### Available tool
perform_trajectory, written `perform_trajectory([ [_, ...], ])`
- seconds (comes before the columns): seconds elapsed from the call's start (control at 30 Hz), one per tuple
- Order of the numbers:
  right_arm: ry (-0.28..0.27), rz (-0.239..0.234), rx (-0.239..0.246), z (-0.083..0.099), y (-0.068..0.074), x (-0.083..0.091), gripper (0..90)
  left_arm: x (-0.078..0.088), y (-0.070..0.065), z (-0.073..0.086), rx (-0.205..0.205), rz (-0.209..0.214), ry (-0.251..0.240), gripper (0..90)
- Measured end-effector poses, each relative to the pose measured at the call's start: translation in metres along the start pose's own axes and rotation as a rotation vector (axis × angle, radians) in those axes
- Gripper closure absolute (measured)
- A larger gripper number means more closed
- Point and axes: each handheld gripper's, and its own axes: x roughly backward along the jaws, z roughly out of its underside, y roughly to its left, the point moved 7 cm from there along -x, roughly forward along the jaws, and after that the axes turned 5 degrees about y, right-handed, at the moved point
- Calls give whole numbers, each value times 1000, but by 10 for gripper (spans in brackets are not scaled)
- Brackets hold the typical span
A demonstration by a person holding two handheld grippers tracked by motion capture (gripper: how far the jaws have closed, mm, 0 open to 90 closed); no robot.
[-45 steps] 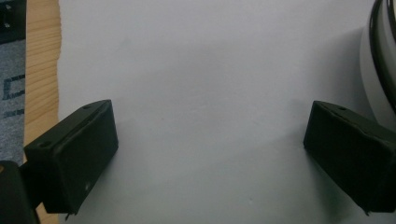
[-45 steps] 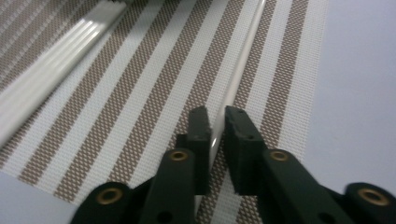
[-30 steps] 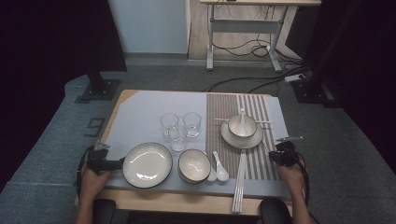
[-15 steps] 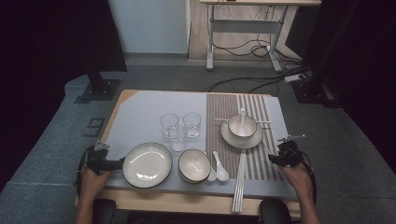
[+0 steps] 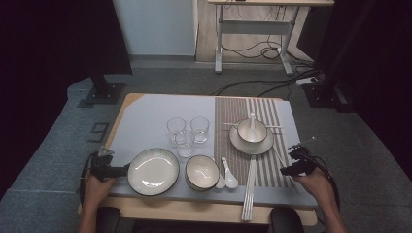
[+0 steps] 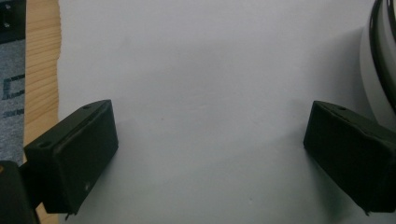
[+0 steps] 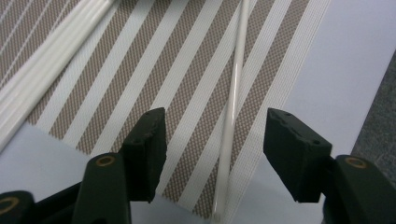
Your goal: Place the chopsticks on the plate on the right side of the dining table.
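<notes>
My right gripper [image 7: 217,134] hovers over the near right corner of the striped placemat [image 7: 187,70]. Its jaws have just been opening and now stand apart. A single thin white chopstick [image 7: 232,126] lies on the placemat in the gap between them, touching neither pad. In the high view this gripper [image 5: 290,170] sits at the placemat's right edge. My left gripper [image 6: 210,140] is open over the bare pale mat with nothing between its jaws. The large plate's rim [image 6: 380,60] is just to its right. From above, the left gripper [image 5: 119,171] points at the plate [image 5: 153,171].
A bundle of white chopsticks [image 5: 249,191] overhangs the near table edge. A bowl [image 5: 201,172] and two spoons [image 5: 227,178] lie between plate and bundle. Three glasses [image 5: 187,132] stand mid-table. A bowl on a saucer [image 5: 251,133] holds a spoon at the back of the placemat.
The right hand and its gripper have drawn slightly back toward the near table edge. The left hand has not moved.
</notes>
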Motion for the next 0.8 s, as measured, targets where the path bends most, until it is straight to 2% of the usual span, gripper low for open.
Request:
perform_trajectory([
  [0.07,24,-3,12,1,0,-1,350,0,0,0,0,0,0,26],
  [0.13,62,-4,27,2,1,-3,371,0,0,0,0,0,0,26],
  [0.23,123,16,73,5,1,-8,461,0,0,0,0,0,0,26],
  [0.33,163,15,91,7,1,-11,565,0,0,0,0,1,1,26],
  [0.43,193,8,92,9,2,-15,633,0,0,0,0,1,0,26],
  [0.63,234,29,83,9,-5,-18,736,0,0,0,0,1,1,26],
  [0.8,271,24,94,9,-7,-19,779,0,0,0,0,1,1,26],
])
